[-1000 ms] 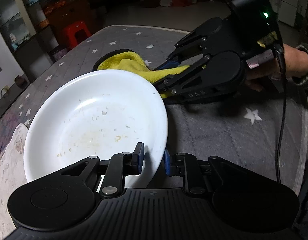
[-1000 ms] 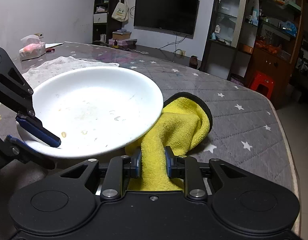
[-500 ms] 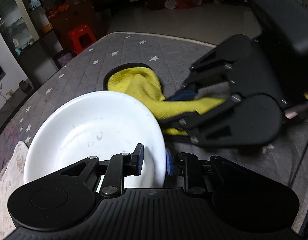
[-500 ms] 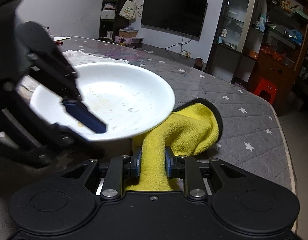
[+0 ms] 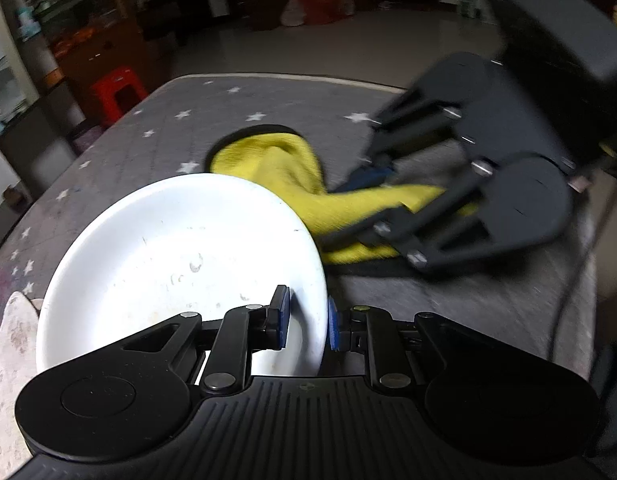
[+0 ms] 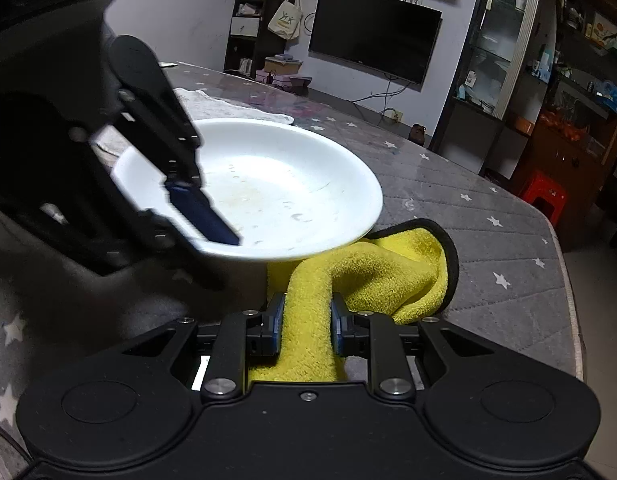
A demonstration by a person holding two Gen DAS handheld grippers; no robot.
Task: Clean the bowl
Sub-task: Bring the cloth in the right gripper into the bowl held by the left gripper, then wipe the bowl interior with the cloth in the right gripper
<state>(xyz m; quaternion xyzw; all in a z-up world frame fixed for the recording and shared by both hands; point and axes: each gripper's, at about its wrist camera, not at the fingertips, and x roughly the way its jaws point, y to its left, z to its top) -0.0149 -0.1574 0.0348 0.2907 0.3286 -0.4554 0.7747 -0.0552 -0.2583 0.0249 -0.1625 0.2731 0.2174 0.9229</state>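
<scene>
left gripper (image 5: pixel 304 322) is pinching the white bowl's (image 5: pixel 180 264) near rim, while right gripper (image 6: pixel 304 326) clamps the yellow cloth (image 6: pixel 372 276) trailing under the bowl's far-right edge.

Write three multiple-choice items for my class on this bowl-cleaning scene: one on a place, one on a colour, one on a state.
1. Where does the cloth lie against the bowl?
A. Inside it
B. Partly under its rim
C. Far from it

2. What colour is the cloth?
A. Yellow
B. Red
C. Blue

3. What does the left gripper do?
A. Hangs open
B. Grips the cloth
C. Clamps the bowl's rim

Answers:
1 B: the cloth runs beneath the bowl edge.
2 A: its pile is plainly yellow.
3 C: the left gripper has a pad each side of the rim; the right gripper pinches the cloth.
</scene>
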